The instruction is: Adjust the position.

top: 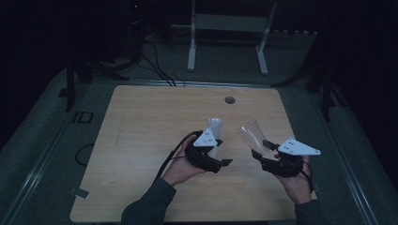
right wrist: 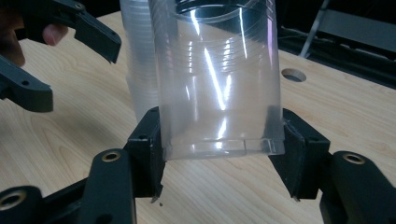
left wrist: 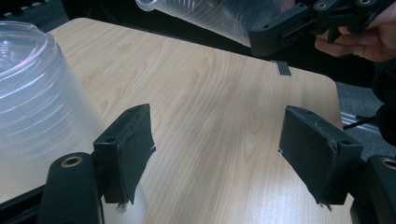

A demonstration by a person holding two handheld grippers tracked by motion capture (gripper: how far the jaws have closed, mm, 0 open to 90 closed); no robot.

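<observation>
Right gripper view puts its own tongs nearest: the right gripper [right wrist: 219, 151] is clamped on the base of a clear cup [right wrist: 217, 79], mouth pointing away, as if just drawn off the stack [right wrist: 140, 60] standing right behind it, upside down on the table [right wrist: 70, 140]. Beyond, at upper left, the left gripper [right wrist: 60, 60] waits. Left gripper view settles what the other cannot: its jaws stand apart over bare wood, the stack just outside its left pad, untouched, probably placed to steady it. High view alone shows the cup tilted up between the two hands.
</observation>
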